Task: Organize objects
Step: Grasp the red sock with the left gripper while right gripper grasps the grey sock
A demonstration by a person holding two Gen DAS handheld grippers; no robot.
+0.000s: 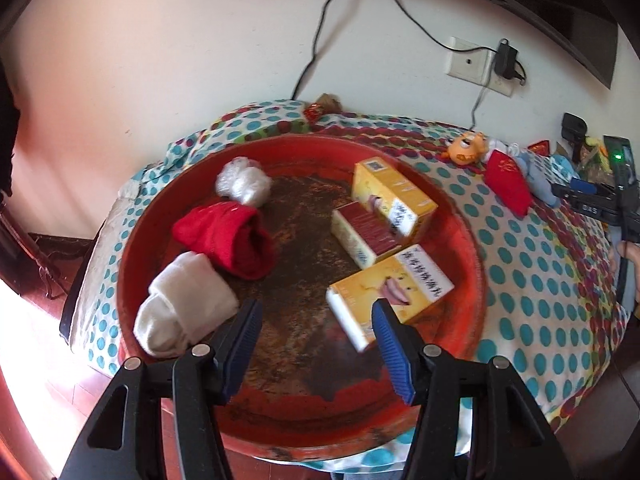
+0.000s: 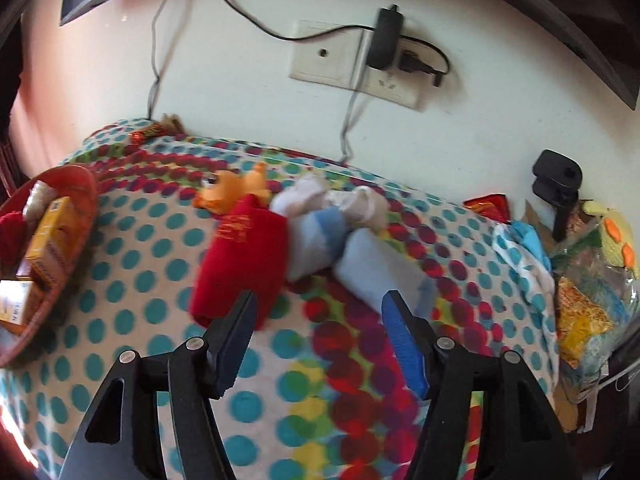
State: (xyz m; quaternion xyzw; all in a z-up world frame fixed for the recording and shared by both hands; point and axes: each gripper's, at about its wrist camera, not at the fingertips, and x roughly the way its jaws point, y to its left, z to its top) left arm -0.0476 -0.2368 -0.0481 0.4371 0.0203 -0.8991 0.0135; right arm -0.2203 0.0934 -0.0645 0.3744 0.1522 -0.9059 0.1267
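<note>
A round red tray (image 1: 476, 256) lies on the dotted cloth. In it are a red sock roll (image 1: 228, 236), a white sock roll (image 1: 184, 304), a clear plastic bundle (image 1: 243, 182), two yellow boxes (image 1: 390, 196) (image 1: 390, 292) and a dark red box (image 1: 366, 234). My left gripper (image 1: 316, 322) hovers open over the tray's near half, nothing between its blue pads. On the cloth to the right lie a red sock (image 2: 244, 256), pale blue socks (image 2: 344, 248) and an orange toy (image 2: 228, 192). My right gripper (image 2: 320, 312) is open and empty just short of them.
The table stands against a white wall with a socket plate (image 2: 328, 56) and dangling cables. A pile of bags and cloths (image 2: 580, 280) and a black clamp (image 2: 556, 184) crowd the right end. The tray's rim (image 2: 72, 240) shows at the left in the right wrist view.
</note>
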